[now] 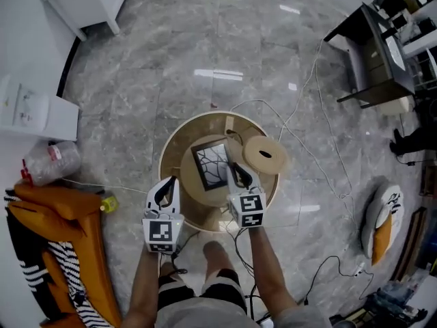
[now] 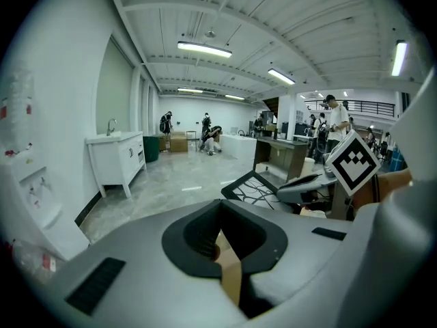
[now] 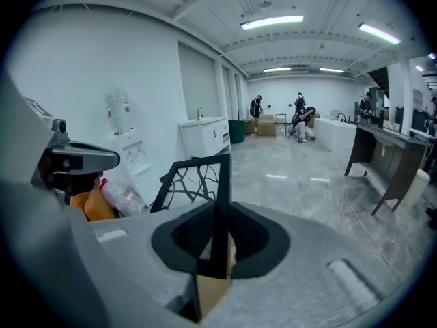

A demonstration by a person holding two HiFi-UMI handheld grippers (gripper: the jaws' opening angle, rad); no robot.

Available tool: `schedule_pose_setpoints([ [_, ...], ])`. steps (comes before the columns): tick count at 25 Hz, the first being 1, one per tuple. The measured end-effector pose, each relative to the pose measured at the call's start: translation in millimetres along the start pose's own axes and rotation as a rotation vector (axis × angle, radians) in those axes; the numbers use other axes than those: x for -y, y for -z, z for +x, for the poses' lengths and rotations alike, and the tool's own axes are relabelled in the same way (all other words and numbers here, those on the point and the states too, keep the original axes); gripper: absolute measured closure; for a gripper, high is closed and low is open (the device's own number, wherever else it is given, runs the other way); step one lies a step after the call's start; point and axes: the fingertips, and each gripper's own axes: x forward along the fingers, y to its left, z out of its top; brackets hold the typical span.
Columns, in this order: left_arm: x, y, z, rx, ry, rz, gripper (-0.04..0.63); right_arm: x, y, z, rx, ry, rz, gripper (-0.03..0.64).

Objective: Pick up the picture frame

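The black picture frame [image 1: 210, 164] with a branch drawing hangs tilted above the round wooden table [image 1: 171, 142]. My right gripper [image 1: 237, 176] is shut on its right edge. In the right gripper view the frame [image 3: 194, 180] stands on edge, pinched between the jaws of the right gripper [image 3: 220, 251]. My left gripper [image 1: 171, 183] hovers to the frame's left and does not touch it. Its jaws stand a little apart with nothing between them in the left gripper view [image 2: 222, 251], where the frame [image 2: 259, 186] and the right gripper's marker cube [image 2: 353, 161] show at right.
A round wooden ring [image 1: 265, 154] lies on the table's right side. Cables [image 1: 321, 162] trail over the marble floor. An orange cloth [image 1: 61, 217] and a bag of bottles [image 1: 51, 162] lie at left. A white cabinet [image 1: 89, 2] and a dark desk [image 1: 372, 60] stand farther off.
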Motion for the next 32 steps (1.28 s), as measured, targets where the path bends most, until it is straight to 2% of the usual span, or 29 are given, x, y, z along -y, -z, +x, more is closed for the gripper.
schedule_pose_setpoints([
  [5, 2, -55, -31, 0.059, 0.032, 0.026, 0.578, -5, -53, -52, 0.068, 0.060, 0.012, 0.552],
  [15, 21, -136, -99, 0.188, 0.117, 0.098, 0.578, -33, -127, -164, 0.241, 0.183, 0.047, 0.552],
  [22, 43, -158, -157, 0.250, 0.172, 0.135, 0.578, -58, -137, -249, 0.328, 0.272, 0.068, 0.552],
  [32, 57, -163, -235, 0.282, 0.227, 0.179, 0.578, -102, -125, -337, 0.373, 0.366, 0.066, 0.552],
])
